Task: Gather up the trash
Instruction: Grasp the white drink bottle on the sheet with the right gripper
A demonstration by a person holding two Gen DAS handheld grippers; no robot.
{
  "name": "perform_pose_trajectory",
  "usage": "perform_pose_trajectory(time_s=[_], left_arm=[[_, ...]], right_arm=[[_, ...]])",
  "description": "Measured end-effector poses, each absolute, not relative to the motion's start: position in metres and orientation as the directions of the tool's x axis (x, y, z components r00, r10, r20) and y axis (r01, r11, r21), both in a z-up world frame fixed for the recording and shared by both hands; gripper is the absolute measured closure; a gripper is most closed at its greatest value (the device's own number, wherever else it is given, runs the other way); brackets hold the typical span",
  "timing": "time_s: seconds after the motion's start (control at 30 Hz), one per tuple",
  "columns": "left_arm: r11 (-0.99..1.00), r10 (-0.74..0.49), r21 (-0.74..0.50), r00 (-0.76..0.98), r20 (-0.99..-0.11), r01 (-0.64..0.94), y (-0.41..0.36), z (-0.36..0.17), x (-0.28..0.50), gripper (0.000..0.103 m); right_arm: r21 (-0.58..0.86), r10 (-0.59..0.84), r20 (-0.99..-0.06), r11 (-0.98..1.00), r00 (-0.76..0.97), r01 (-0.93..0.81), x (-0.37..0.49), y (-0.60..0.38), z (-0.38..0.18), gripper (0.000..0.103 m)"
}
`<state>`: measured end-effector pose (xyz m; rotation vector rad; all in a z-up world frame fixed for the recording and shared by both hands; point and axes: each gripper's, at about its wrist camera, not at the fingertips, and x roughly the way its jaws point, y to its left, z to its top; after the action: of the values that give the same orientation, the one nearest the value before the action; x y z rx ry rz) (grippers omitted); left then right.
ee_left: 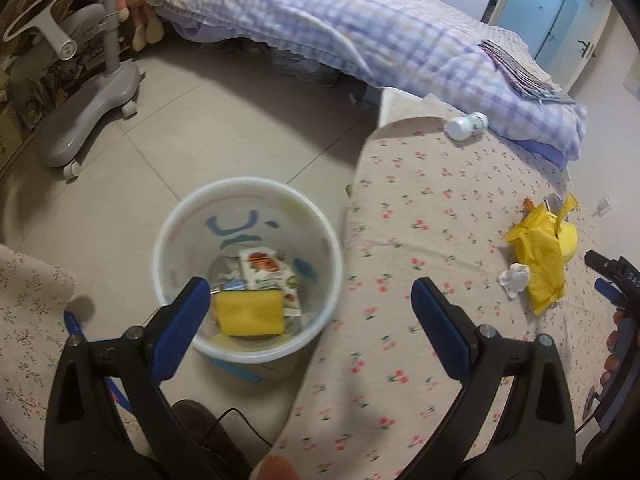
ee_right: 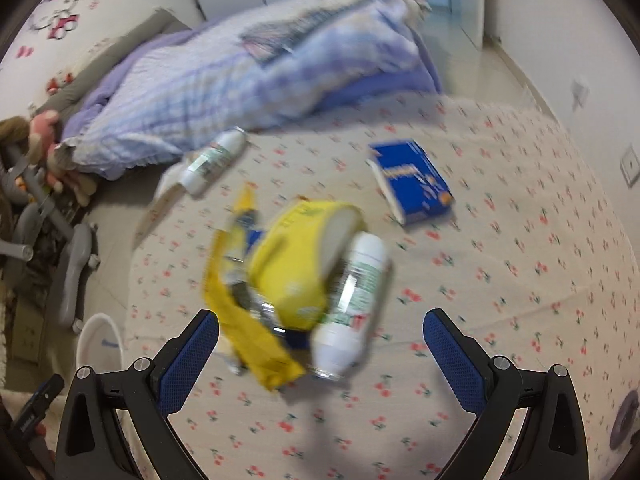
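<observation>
- Left hand-held gripper [ee_left: 310, 308]: blue-padded jaws spread wide, nothing between them; it hangs over the gap between bin and bed.
- Right hand-held gripper [ee_right: 320, 344]: blue-padded jaws spread wide, released; the yellow trash heap lies at its 12 o'clock, the view blurred.
- White round plastic waste bin [ee_left: 248, 268]: stands on the tiled floor [ee_left: 208, 120], at 9 o'clock of the bed edge. Inside: a yellow rectangular packet [ee_left: 250, 314] and a white printed wrapper [ee_left: 270, 276].
- Bed with cherry-print beige sheet [ee_left: 432, 240]: carries the remaining trash.
- Crumpled yellow plastic wrapper [ee_right: 252, 332]: on the sheet, touching a yellow paper cup [ee_right: 304, 264] lying on its side.
- White plastic bottle with green label [ee_right: 352, 304]: lying just at 3 o'clock of the cup, touching it.
- Second white plastic bottle [ee_right: 214, 160]: lying near the quilt, at 11 o'clock of the heap.
- Small crumpled white paper ball [ee_left: 514, 278]: beside the yellow wrapper.
- Blue rectangular box [ee_right: 412, 176]: on the sheet, at 1 o'clock of the heap, apart from it.
- Purple checked quilt [ee_left: 360, 28]: bunched at the far side of the bed.
- Grey wheeled chair base [ee_left: 88, 116]: on the floor, at 10 o'clock of the bin.
</observation>
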<state>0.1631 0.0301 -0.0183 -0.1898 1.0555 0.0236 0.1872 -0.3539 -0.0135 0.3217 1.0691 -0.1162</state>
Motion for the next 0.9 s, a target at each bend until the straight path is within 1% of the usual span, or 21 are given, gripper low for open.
perform_pose_trajectory(time_s=[0.17,0.23,0.3,0.37,0.4,0.47,0.6,0.63,0.67,0.83,0.87,0.9], left_arm=[[0.987,-0.085,-0.139,0.481,-0.873,-0.077,0.007,-0.02,0.171,0.003],[0.987,-0.1,-0.147,0.473,-0.875,-0.064,-0.002,-0.021,0.175,0.003],[0.988,-0.111,-0.15,0.47,-0.876,-0.045,-0.013,-0.022,0.178,0.003],[0.988,-0.117,-0.149,0.468,-0.876,-0.031,-0.023,-0.022,0.18,0.003],[0.988,-0.124,-0.151,0.464,-0.877,-0.021,-0.029,-0.022,0.182,0.003],[0.988,-0.135,-0.157,0.454,-0.881,-0.011,-0.038,-0.023,0.184,0.003],[0.979,-0.186,-0.204,0.417,-0.89,0.003,-0.058,-0.026,0.19,0.003],[0.976,-0.2,-0.218,0.41,-0.89,0.003,-0.062,-0.027,0.192,0.003],[0.972,-0.216,-0.236,0.407,-0.887,0.003,-0.067,-0.028,0.193,0.003],[0.938,-0.331,-0.345,0.387,-0.861,0.035,-0.095,-0.031,0.2,0.004],[0.93,-0.353,-0.365,0.383,-0.853,0.044,-0.101,-0.031,0.201,0.005],[0.923,-0.373,-0.382,0.381,-0.846,0.054,-0.109,-0.031,0.203,0.008]], right_arm=[[0.164,0.023,-0.901,0.943,0.433,0.29,0.19,-0.374,-0.032,0.0],[0.177,0.032,-0.906,0.935,0.423,0.307,0.193,-0.38,-0.039,0.001],[0.209,0.063,-0.91,0.924,0.411,0.321,0.197,-0.385,-0.046,0.005],[0.226,0.085,-0.914,0.919,0.396,0.323,0.201,-0.385,-0.053,0.017],[0.228,0.089,-0.917,0.917,0.389,0.327,0.203,-0.385,-0.057,0.018],[0.226,0.089,-0.923,0.913,0.375,0.339,0.206,-0.384,-0.064,0.027],[0.249,0.125,-0.931,0.905,0.344,0.344,0.211,-0.381,-0.078,0.042],[0.254,0.138,-0.934,0.904,0.33,0.343,0.211,-0.38,-0.082,0.054],[0.253,0.144,-0.937,0.908,0.317,0.335,0.212,-0.378,-0.086,0.063],[0.234,0.125,-0.934,0.921,0.334,0.31,0.208,-0.377,-0.079,0.064],[0.23,0.12,-0.933,0.924,0.339,0.307,0.206,-0.379,-0.076,0.064],[0.226,0.114,-0.931,0.926,0.345,0.303,0.204,-0.382,-0.073,0.064]])
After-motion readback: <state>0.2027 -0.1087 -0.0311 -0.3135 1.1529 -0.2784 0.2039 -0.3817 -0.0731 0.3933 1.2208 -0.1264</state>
